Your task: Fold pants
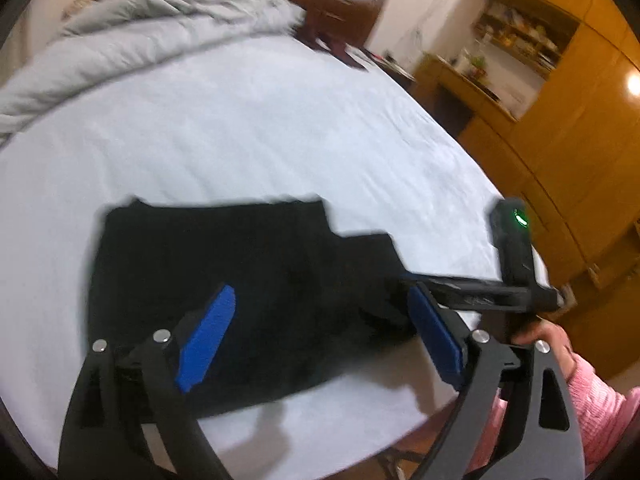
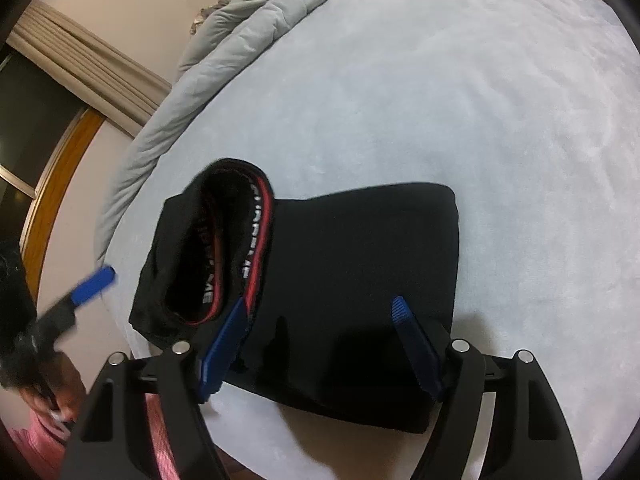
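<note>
The black pants [image 2: 340, 280] lie folded into a compact bundle near the front edge of the bed [image 2: 460, 100], likely so both hands reach them; both the left gripper [image 1: 320, 336] and right gripper [image 2: 320, 340] hover over them with fingers spread, pinching nothing; the bundle's long axis runs along that edge, its waistband [image 2: 256, 240] curling open at the left end in the right wrist view.

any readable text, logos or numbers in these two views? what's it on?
White lettering on the black-and-red waistband of the folded black pants: present, but too blurred and curled over to read.
Books and items on the wooden shelf: too small and blurred to read.
Green light on the right claw's body: a light, not text.
Nothing else carries writing.
</note>
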`<state>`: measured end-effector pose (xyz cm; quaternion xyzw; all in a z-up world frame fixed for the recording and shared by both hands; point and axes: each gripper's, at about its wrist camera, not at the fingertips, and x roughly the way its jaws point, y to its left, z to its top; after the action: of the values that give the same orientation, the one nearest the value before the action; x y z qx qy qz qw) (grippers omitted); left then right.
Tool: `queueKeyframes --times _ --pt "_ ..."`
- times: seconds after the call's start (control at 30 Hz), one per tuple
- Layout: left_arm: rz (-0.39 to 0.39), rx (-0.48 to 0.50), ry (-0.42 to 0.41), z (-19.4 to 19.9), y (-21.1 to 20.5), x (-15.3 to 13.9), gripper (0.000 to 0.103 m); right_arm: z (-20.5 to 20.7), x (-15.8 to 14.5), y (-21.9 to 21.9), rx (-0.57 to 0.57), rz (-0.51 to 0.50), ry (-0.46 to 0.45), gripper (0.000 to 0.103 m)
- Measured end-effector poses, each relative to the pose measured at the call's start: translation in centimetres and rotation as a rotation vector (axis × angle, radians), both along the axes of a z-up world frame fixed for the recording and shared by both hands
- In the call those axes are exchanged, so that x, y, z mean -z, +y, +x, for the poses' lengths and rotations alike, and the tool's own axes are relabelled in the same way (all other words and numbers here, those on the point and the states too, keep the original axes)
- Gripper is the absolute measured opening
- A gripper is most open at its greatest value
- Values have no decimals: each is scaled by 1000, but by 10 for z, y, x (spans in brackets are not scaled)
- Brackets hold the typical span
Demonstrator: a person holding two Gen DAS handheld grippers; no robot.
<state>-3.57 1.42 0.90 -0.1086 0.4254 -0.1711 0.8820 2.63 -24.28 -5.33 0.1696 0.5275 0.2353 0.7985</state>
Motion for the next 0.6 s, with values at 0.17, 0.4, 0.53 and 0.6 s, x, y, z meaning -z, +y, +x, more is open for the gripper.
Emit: queueKeyframes --times 0.17,0.4,0.53,0.6 --pt "104 -233 115 27 66 24 87 -4 -25 28 -93 42 -32 77" --pt "129 -252 206 38 77 59 85 9 -19 80 -211 72 12 76" --pt "136 -240 208 29 75 69 85 20 -4 97 -248 147 90 52" --pt "134 -235 207 29 75 68 85 22 0 106 -279 175 118 25"
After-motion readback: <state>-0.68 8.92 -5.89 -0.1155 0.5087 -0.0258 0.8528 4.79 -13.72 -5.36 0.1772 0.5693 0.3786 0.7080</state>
